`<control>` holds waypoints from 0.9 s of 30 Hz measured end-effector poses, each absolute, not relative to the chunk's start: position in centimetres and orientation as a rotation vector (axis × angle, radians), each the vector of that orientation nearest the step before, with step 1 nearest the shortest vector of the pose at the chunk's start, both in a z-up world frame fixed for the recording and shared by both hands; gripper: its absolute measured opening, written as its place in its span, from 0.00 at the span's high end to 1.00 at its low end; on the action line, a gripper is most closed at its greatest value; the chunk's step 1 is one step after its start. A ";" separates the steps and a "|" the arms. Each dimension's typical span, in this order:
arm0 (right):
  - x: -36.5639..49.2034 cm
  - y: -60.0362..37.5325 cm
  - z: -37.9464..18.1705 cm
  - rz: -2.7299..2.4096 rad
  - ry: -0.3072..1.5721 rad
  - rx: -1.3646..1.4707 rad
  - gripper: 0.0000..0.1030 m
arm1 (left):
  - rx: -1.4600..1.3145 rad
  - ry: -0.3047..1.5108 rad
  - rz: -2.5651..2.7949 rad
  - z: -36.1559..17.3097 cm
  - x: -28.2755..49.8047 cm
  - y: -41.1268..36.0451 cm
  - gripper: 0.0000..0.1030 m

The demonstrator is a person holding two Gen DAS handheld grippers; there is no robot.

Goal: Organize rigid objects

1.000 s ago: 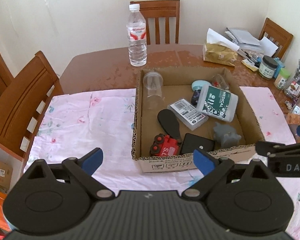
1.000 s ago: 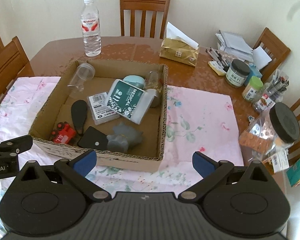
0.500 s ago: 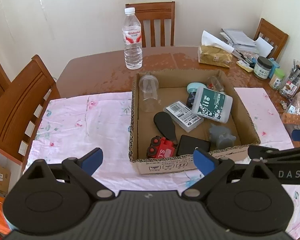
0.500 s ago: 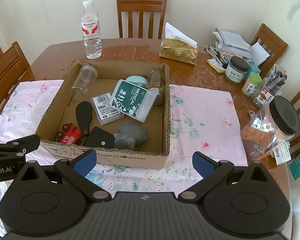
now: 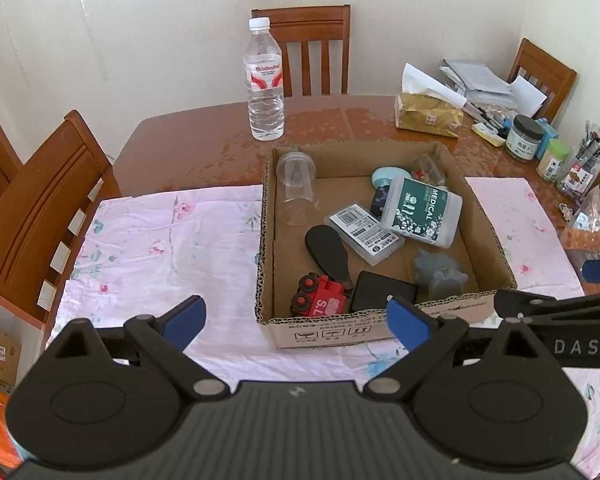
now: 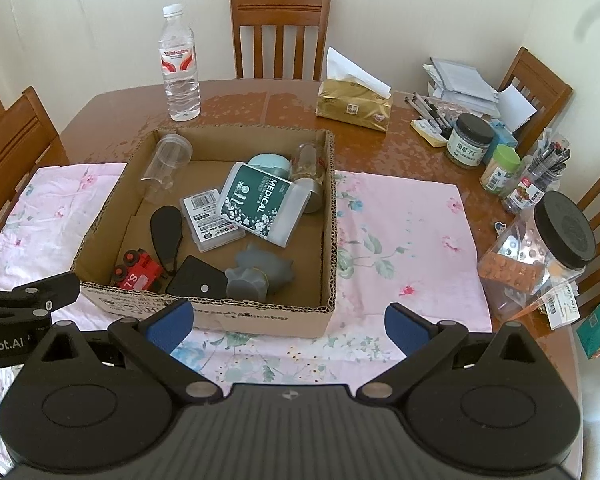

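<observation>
Hovering near the cardboard box (image 5: 380, 336): our left gripper (image 5: 296, 320) and right gripper (image 6: 288, 322) both spread wide, empty. Red toy train (image 5: 320, 300), MEDICAL bottle (image 5: 420, 212) inside box.

The left gripper (image 5: 296, 320) points steeply downward, its blue-padded jaws spread wide with nothing between them. The right gripper (image 6: 288, 322) tilts down the same way, jaws equally wide apart and empty. The two sit side by side, each one's black finger showing at the edge of the other's view.
</observation>
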State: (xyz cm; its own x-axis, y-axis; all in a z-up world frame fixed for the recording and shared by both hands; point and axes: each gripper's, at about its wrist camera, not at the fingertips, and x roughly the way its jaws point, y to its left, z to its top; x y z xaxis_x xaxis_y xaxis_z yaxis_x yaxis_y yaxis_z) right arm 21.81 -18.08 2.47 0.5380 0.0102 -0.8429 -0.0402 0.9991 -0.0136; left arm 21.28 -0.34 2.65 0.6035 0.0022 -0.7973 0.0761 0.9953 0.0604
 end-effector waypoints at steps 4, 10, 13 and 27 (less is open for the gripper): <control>21.8 -18.1 2.5 0.034 1.001 -0.033 0.00 | 0.092 0.921 -0.041 2.7 21.2 -0.4 0.06; 21.7 -18.1 2.5 0.033 1.000 -0.032 0.00 | 0.093 0.922 -0.038 2.8 21.2 -0.3 0.06; 21.7 -18.1 2.5 0.030 1.001 -0.030 0.00 | 0.093 0.922 -0.039 2.8 21.2 -0.4 0.06; 21.6 -18.0 2.6 0.028 0.999 -0.033 0.00 | 0.093 0.922 -0.036 2.8 21.1 -0.4 0.06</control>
